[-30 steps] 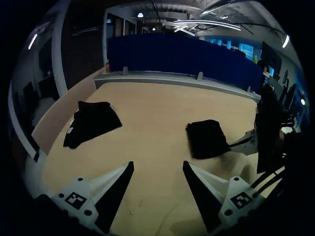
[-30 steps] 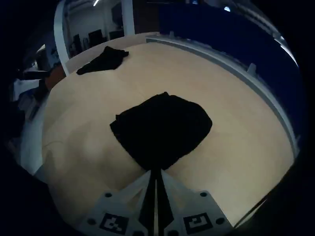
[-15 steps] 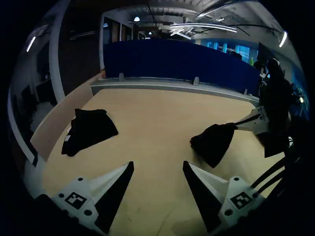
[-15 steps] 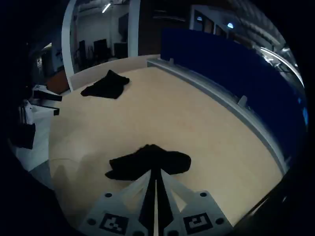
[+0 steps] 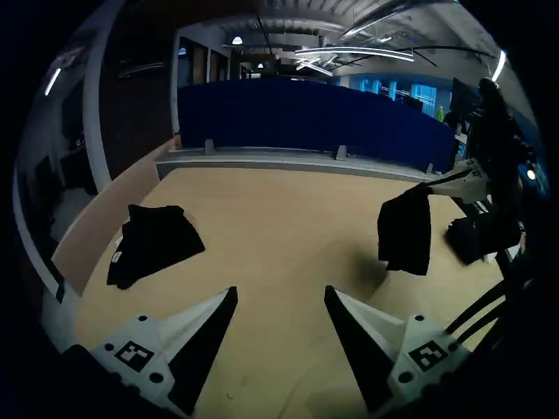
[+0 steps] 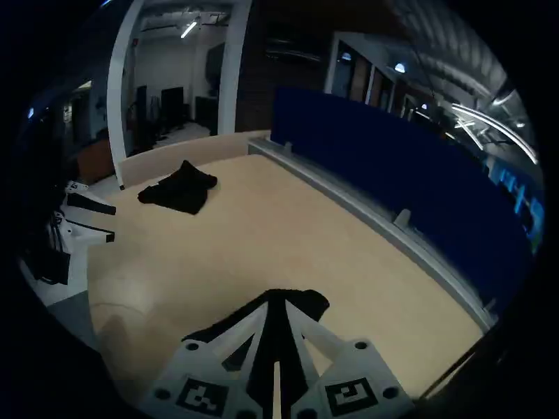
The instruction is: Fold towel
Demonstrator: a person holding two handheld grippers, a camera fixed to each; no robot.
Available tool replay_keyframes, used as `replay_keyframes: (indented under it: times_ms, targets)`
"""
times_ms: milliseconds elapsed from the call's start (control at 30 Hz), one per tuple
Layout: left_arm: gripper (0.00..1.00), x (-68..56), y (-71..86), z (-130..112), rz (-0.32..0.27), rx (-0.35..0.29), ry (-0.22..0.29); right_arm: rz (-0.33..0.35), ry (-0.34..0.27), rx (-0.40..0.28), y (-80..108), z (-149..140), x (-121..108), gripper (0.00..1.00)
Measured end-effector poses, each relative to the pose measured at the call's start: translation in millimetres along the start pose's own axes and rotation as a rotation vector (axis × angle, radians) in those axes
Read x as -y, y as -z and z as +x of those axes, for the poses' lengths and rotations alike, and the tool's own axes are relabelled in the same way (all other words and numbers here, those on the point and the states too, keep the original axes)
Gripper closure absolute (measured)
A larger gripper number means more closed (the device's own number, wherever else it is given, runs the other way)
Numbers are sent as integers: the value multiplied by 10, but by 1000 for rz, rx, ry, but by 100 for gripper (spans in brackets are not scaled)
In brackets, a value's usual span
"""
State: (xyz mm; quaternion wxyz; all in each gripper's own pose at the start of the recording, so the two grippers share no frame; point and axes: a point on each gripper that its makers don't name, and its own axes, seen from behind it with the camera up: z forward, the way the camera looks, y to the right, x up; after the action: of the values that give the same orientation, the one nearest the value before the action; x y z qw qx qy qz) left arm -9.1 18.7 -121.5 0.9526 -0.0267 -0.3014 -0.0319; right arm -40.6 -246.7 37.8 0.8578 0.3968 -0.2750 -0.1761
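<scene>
A folded black towel [image 5: 404, 234] hangs in the air above the right side of the light wooden table [image 5: 279, 202]. My right gripper [image 5: 427, 187] is shut on its top edge. In the right gripper view the closed fingers [image 6: 277, 305] pinch the towel [image 6: 313, 302], which droops below them. A second black towel [image 5: 152, 241] lies loosely bunched at the table's left end; the right gripper view shows this second towel [image 6: 178, 188] at the far side. My left gripper [image 5: 279, 297] hovers open and empty over the near table edge, and its fingers [image 6: 89, 234] sit at the left of the right gripper view.
A blue partition [image 5: 314, 115] on a grey ledge runs along the table's far side. A person in dark clothes [image 5: 497, 133] stands at the right behind the right gripper. Bare tabletop [image 6: 265, 230] lies between the two towels.
The right gripper has lifted the folded towel off the table, from lying flat to hanging clear in the air. The left gripper stayed open in place.
</scene>
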Motion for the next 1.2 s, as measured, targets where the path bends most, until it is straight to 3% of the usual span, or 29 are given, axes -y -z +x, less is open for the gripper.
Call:
replay_keyframes:
  times_ms: [400,933,1200]
  targets:
    - [8,-126,-23,93,-30,-10,-20,-93,-61,-29,355,-6,-501,98]
    - [8,-385,-125,133,-55,3,-44,-241,-103,15,1090,-454,-1700,98]
    - [8,-491,-178,161,-53,11,-47,-297,-131,47,1363,-727,-2247,97]
